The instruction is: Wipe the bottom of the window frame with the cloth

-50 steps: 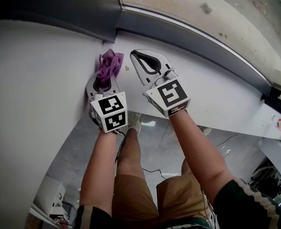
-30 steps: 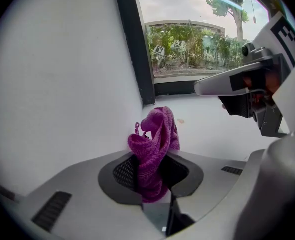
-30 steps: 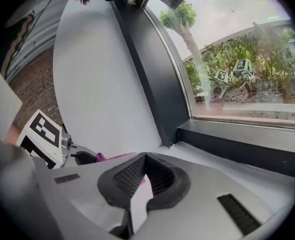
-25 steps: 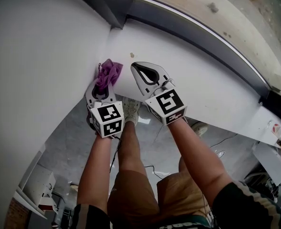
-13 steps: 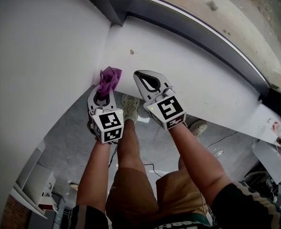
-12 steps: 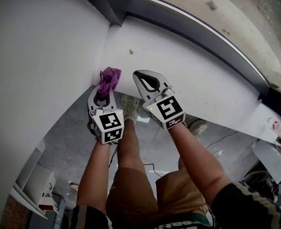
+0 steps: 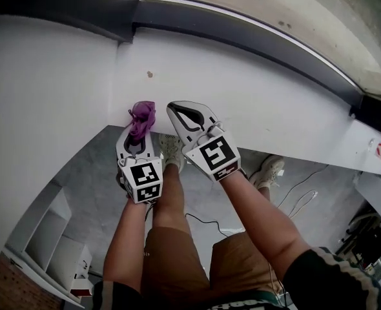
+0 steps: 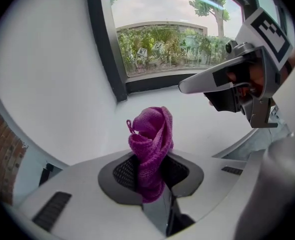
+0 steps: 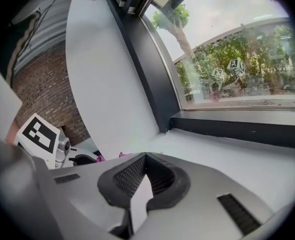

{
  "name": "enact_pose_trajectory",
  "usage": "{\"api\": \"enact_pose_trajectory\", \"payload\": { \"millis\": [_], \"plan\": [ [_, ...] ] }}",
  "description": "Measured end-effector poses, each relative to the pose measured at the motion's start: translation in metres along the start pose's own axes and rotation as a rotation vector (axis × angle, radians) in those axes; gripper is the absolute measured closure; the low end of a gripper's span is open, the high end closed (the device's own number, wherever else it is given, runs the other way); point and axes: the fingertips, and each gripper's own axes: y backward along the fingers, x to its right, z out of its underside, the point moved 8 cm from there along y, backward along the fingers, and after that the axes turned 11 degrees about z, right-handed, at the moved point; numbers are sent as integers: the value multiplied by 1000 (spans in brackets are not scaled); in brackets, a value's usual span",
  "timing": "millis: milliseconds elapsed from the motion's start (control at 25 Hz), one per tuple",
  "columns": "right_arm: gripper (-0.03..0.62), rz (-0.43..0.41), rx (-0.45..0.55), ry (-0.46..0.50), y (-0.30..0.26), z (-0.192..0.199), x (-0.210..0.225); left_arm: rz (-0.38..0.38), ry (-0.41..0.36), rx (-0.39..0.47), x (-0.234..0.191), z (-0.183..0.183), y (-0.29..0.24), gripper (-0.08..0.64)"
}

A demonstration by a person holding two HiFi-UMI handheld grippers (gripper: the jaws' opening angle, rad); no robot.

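Cloth (image 7: pixel 142 116) (image 8: pixel 150 144), purple and bunched into an upright wad, is pinched in the left gripper (image 7: pixel 139 129) (image 8: pixel 151 170). Its jaws are closed tight on the lower part, so the loose top stands proud of the tips. The wad sits at the near edge of the white sill (image 7: pixel 261 102), close to the left wall (image 7: pixel 48 82). Whether the cloth actually touches the sill cannot be told from either view. The right gripper (image 7: pixel 176 108) (image 9: pixel 144 157) is just beside it on the right, jaws brought together with nothing between them, over the same near edge.

What matters for the coming move is where the bottom rail (image 7: pixel 242 32) (image 8: pixel 155 83) (image 9: pixel 237 126) of the window frame lies. It is straight ahead of the cloth, across the depth of the sill and well apart from it. The rail's long axis runs left to right, from the corner by the dark upright (image 8: pixel 103 44) away towards the person's right. So I judge that the left gripper, the one carrying the cloth, has to go forward first until the wad meets the rail near that left corner, then travel rightward along it. The right gripper stands on that side and may need to clear off. A small brown spot (image 7: pixel 150 74) marks the sill between cloth and rail
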Motion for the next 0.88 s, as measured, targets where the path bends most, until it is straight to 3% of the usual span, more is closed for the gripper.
{"api": "enact_pose_trajectory", "payload": {
  "millis": [320, 560, 880],
  "plan": [
    [577, 120, 56, -106, 63, 32, 39, 23, -43, -7, 37, -6, -6, 462],
    [577, 160, 45, -108, 105, 50, 64, 101, -76, -4, 92, -16, -10, 462],
    [577, 196, 24, -120, 147, 65, 85, 165, -61, 8, 153, -32, -21, 462]
  ]
}}
